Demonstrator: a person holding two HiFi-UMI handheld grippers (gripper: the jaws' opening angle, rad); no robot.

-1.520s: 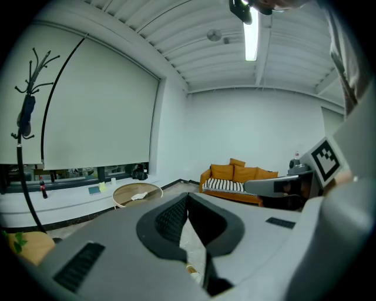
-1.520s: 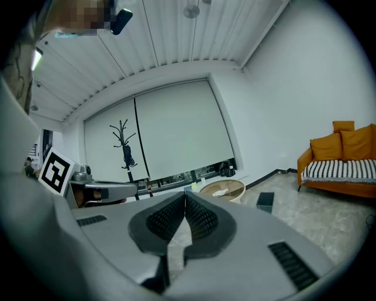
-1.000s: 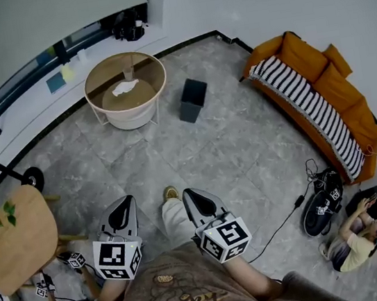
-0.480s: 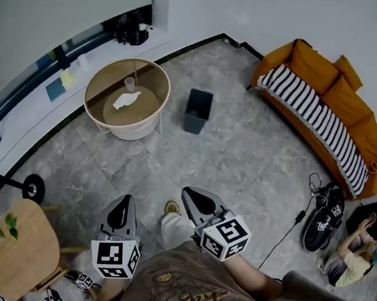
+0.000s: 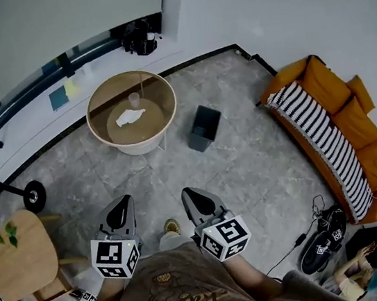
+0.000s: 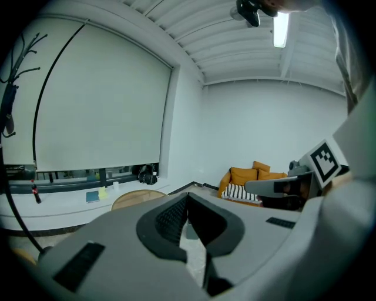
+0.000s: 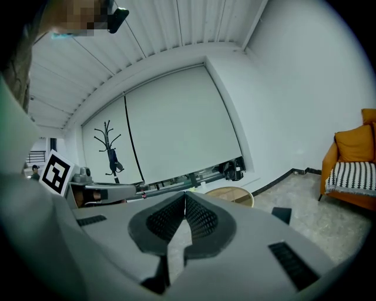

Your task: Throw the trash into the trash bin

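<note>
Facing the round table (image 5: 135, 146) (trash bin (image 5: 204, 127) beside it), left hand-held gripper (image 5: 122, 206) and right hand-held gripper (image 5: 193, 197) are closed, empty

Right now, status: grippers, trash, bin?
Left gripper and right gripper shut, empty. White trash on round table, untouched; dark bin on floor beside it. Nothing seen in the way.

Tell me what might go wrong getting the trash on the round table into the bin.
The clear cup stands close beside the crumpled white paper on the round table; a reach may tip it.
The left gripper and right gripper are both shut and empty; unopened, they would only shove the paper.
The dark trash bin on the floor has a small mouth; light paper may miss.
</note>
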